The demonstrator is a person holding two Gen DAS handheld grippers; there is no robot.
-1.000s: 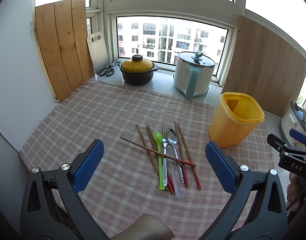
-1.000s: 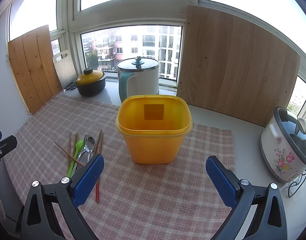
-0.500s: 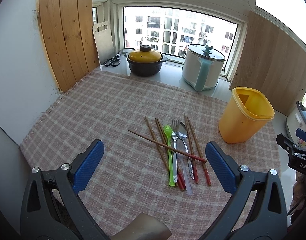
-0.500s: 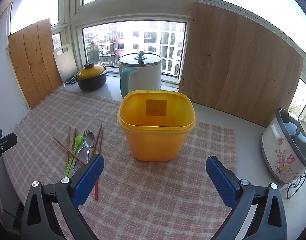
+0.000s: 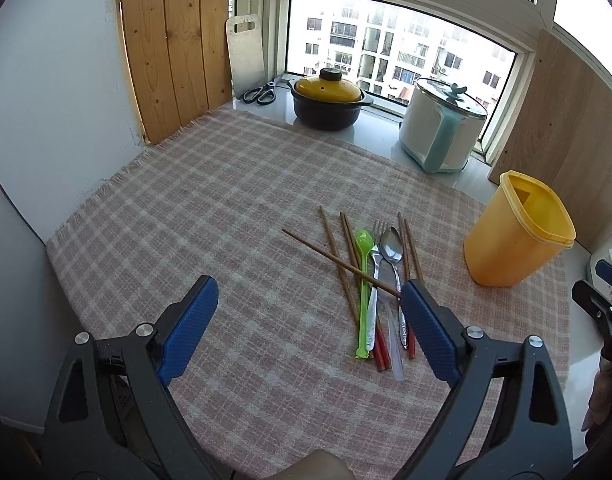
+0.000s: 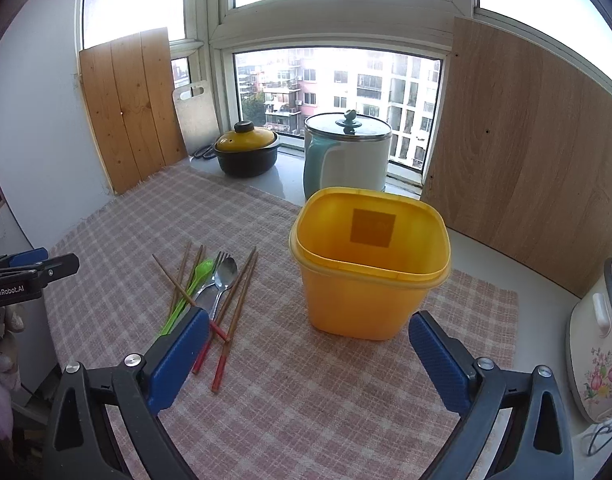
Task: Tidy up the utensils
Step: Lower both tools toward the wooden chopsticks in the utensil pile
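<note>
Both claws hold nothing and are starting to narrow: the left gripper point(image 5: 308, 322) has dropped closer beside the loose pile of wooden chopsticks, green plastic spoon and steel cutlery point(image 5: 372, 276) on the checked cloth point(image 5: 209, 208). The right gripper point(image 6: 306, 350) faces the empty yellow plastic tub point(image 6: 368, 280). Probably a first pickup; nothing sorted yet.

- Chopsticks point(image 5: 348, 266): brown, red-tipped, lying flat on the checked cloth point(image 5: 209, 216) roughly side by side; one lies crosswise over the pile.
- Green spoon point(image 5: 362, 288): plastic, flat, bowl pointing toward the window.
- Fork point(image 5: 376, 276) and metal spoon point(image 5: 392, 252): flat, just beside it.
- Yellow bin point(image 6: 370, 276): upright, open, empty, near the pile.
</note>
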